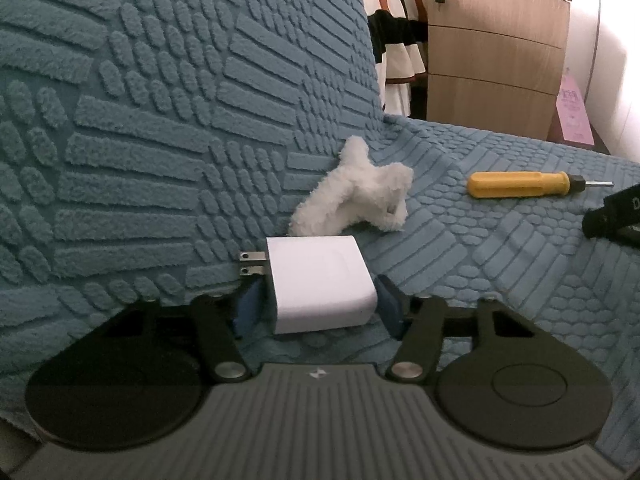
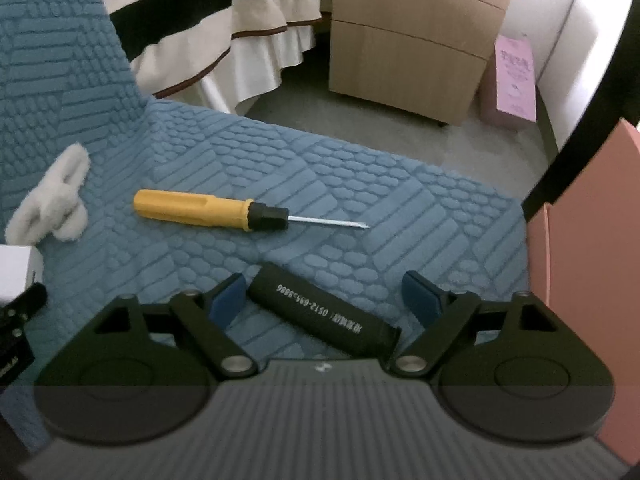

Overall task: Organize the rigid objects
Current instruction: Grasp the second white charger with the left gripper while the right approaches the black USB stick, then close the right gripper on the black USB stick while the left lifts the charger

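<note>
A white plug charger lies on the blue sofa seat, prongs pointing left. My left gripper straddles it, its blue pads close beside both sides with small gaps. The charger's corner shows in the right wrist view. A black cylinder with white print lies slanted between the wide-open jaws of my right gripper, untouched. A yellow-handled screwdriver lies further ahead; it also shows in the left wrist view.
A white fluffy toy rests against the sofa back, and shows at left in the right wrist view. A wooden drawer cabinet, a striped cloth and a pink box stand beyond the seat edge.
</note>
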A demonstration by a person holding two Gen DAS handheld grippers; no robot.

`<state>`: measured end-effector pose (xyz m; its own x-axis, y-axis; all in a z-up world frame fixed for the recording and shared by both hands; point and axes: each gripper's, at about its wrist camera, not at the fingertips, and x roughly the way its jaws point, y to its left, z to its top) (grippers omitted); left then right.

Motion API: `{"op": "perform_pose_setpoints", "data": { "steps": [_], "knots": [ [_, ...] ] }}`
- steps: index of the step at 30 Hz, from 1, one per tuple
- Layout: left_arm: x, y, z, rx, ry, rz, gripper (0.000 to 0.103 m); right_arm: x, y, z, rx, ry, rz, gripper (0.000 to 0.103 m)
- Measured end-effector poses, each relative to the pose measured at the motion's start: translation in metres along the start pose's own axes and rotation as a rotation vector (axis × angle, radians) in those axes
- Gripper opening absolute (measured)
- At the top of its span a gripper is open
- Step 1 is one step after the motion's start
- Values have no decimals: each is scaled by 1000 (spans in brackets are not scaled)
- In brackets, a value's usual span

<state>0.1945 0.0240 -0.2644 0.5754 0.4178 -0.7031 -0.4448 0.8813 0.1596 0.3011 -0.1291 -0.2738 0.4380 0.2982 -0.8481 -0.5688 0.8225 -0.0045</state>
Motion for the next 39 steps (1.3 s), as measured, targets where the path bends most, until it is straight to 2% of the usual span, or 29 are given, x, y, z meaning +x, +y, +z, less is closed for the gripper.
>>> {"op": "perform_pose_setpoints", "data": {
  "steps": [5,9,16,27,29,30,35,39],
  "knots": [
    [-3,2,-1,-15,-4,-14,64,-4,2,-6,46,21,-23,84],
    [-8,7,0,-48,-6,-51,63,-9,5,-11,60,21,-24,75],
    [-28,5,5,-67,3,-163,62,-22,2,-26,97,45,-10,75],
    [-52,-9,-7,-92,85,-296,62,-49,4,-63,80,98,9,75],
    [-53,-6,-10,-106,103,-308,62,-55,5,-70,76,105,7,74],
    [-54,-5,-10,-112,110,-311,62,-57,5,-73,75,104,8,68],
    [-54,1,-11,-153,159,-334,62,-69,7,-89,77,97,-4,69],
    [-55,8,-9,-222,216,-369,62,-78,2,-102,172,71,-5,73]
  ]
}}
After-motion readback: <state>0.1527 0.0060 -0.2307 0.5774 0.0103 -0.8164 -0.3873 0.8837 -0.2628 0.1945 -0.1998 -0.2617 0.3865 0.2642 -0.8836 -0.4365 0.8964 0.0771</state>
